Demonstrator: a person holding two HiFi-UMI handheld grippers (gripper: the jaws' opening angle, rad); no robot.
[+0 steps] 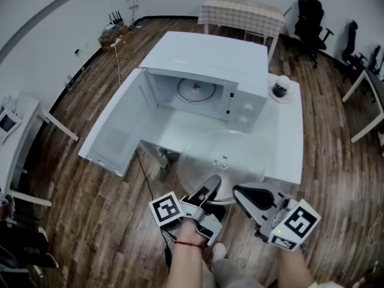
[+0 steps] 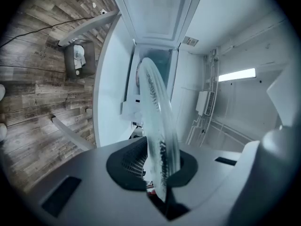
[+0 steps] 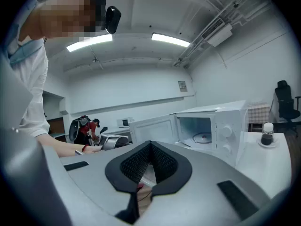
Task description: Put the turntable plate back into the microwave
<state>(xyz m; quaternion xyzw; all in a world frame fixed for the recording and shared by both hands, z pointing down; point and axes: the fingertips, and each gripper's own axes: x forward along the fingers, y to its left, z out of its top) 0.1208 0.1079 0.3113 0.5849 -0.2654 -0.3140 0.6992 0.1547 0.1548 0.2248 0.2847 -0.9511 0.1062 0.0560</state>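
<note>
Round clear glass turntable plate point(image 1: 223, 155): 1 piece, near rim clamped in the left gripper point(image 1: 210, 189), held flat over the white table point(image 1: 289, 131) facing the open white microwave point(image 1: 210, 59) for sliding in; right gripper point(image 1: 239, 192) closed, empty.

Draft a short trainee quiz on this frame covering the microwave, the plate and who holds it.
1. True or false: the microwave door is shut.
2. Which one grips the glass turntable plate? A) left hand-held gripper B) right hand-held gripper C) both
3. Fill in: the plate is ____ the microwave cavity (inside/outside).
Key: 1 false, the door stands open. 2 A, the left hand-held gripper is clamped on the plate's near rim. 3 outside, in front of the opening.
</note>
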